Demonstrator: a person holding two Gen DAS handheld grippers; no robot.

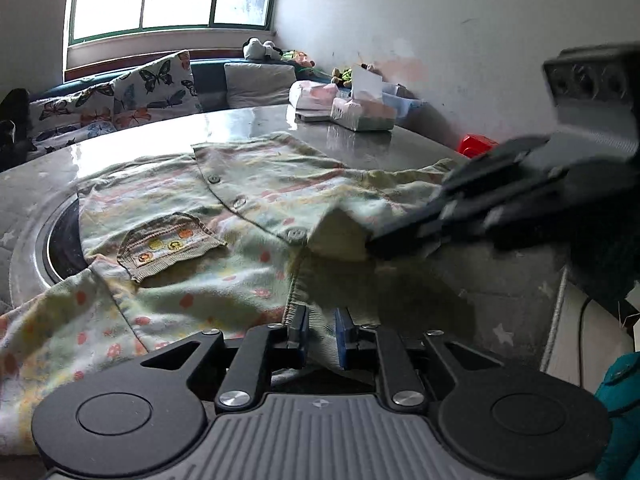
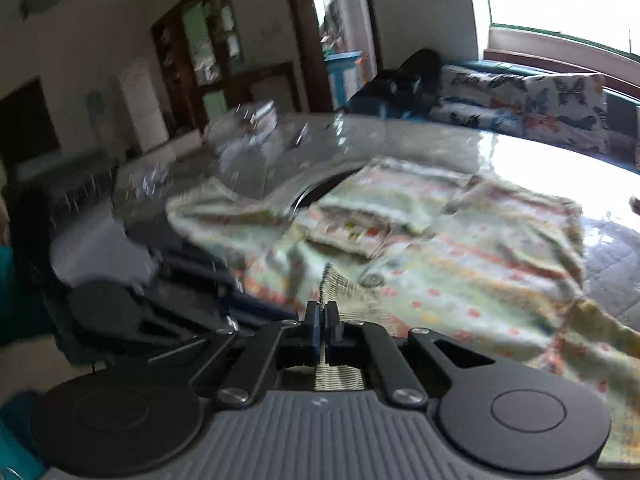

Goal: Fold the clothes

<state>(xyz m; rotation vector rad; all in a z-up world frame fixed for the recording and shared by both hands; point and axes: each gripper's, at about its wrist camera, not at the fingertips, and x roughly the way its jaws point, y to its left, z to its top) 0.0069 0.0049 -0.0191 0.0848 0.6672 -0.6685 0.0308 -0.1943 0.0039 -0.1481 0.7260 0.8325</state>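
A pale green child's cardigan with orange dots, grey buttons and a brown knitted pocket lies spread on the glossy table. My left gripper is shut on its ribbed hem at the near edge. The right gripper comes in from the right, blurred, pinching a lifted fold of the front panel. In the right wrist view my right gripper is shut on the ribbed edge of the cardigan. The left gripper shows blurred close beside it on the left.
A round dark recess in the table lies partly under the garment. Tissue packs and a red object sit at the far right. Butterfly cushions line a bench behind the table. A teal sleeve is at the lower right.
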